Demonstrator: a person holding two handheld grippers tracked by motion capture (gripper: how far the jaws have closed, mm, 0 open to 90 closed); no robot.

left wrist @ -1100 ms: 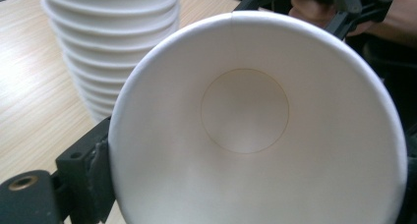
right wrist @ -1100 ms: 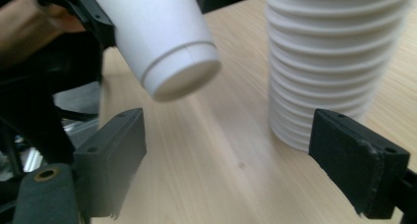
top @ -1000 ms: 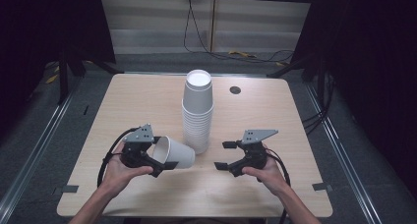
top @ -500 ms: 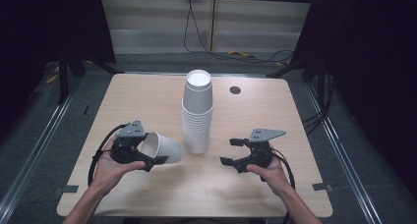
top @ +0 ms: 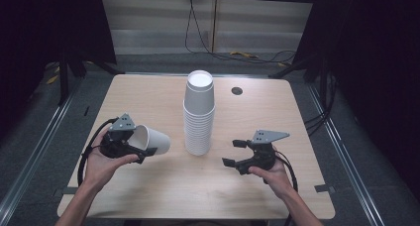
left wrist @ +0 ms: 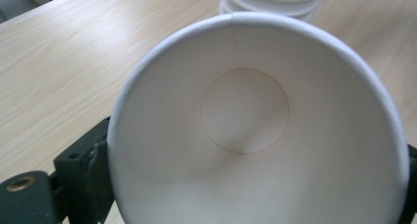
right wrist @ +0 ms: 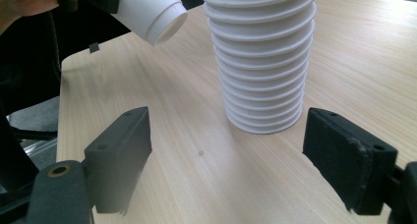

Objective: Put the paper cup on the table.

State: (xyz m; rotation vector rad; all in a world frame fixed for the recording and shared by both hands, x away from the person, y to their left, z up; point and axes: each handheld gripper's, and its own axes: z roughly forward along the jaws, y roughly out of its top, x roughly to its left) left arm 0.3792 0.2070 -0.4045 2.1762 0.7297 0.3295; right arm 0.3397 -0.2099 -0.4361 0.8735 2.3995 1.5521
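Your left gripper (top: 130,145) clamps the tilted paper cup (top: 151,140) left of the cup stack (top: 199,118), your right gripper (top: 236,153) gapes empty; squeezing harder could crush its rim.

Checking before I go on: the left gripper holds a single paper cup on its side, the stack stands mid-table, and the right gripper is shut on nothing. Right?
One thing is off: the right gripper is open, not shut. The right gripper view shows its jaws wide apart with bare table between them. The rest holds: the left gripper holds the single paper cup on its side, and the stack stands mid-table.
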